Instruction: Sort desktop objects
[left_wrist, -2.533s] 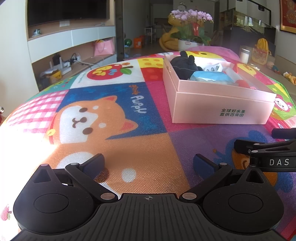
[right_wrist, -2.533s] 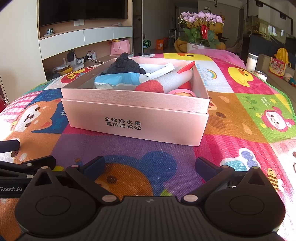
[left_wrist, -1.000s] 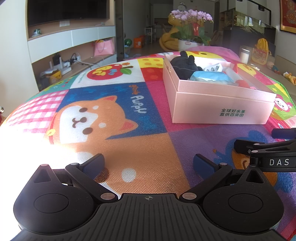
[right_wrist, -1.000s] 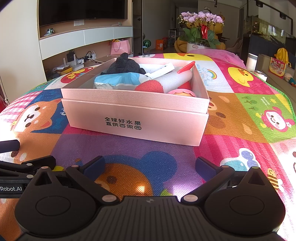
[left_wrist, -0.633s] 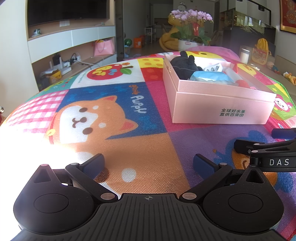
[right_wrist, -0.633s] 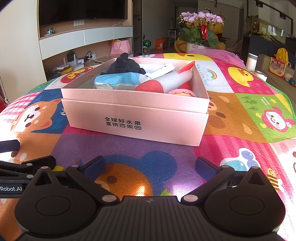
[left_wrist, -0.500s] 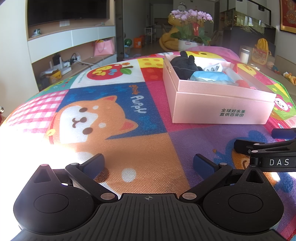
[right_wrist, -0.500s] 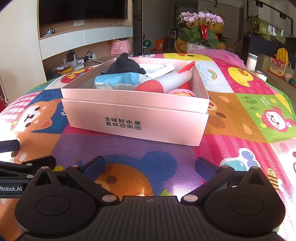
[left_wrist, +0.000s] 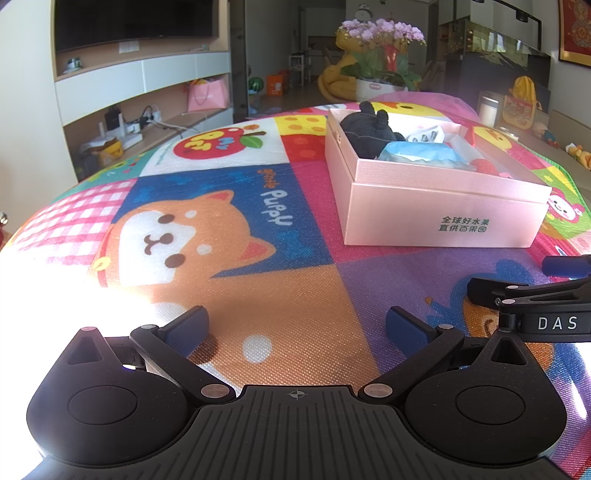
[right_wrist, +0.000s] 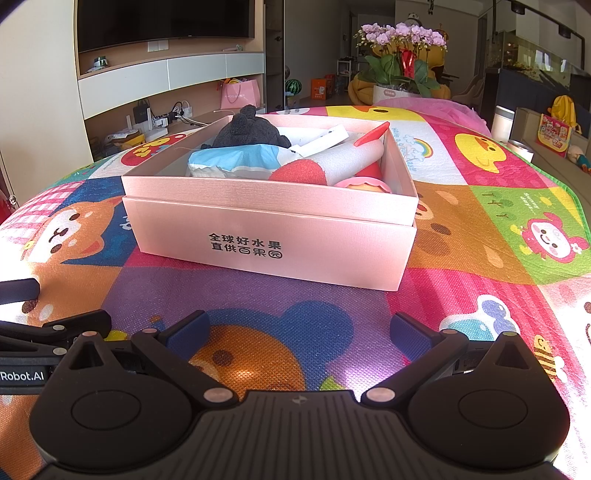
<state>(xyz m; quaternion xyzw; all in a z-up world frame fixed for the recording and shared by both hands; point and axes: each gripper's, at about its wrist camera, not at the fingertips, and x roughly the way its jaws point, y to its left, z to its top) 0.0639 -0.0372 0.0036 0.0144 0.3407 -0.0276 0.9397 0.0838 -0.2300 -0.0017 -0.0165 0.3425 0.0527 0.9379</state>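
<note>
1. Right gripper (right_wrist: 297, 330): jaws spread wide, nothing between them, low over the cartoon play mat (right_wrist: 461, 288), pointed at the near wall of the pink box. Risk, as a judgement: an advance at this height would meet the box wall, not the contents, and shove the box along the mat.
2. Left gripper (left_wrist: 295, 326): likewise released and empty, over the orange puppy panel, just beside its partner. Risk: the two tools sit close enough to clash if both reach at once.
3. Pink box (right_wrist: 273, 236): lid-less, resting on the mat, black printed characters on its front. Light card by appearance; likely to slide or tip under a sideways push.
4. Contents, near to far: red-and-white foam tube (right_wrist: 332, 162), blue-and-white packet (right_wrist: 236, 158), dark plush toy (right_wrist: 247, 129). All lie heaped and overlapping; lifting one may drag a neighbour over the rim.
5. Loose desktop objects outside the box: none visible, so sorting appears complete or nearly so.
</note>
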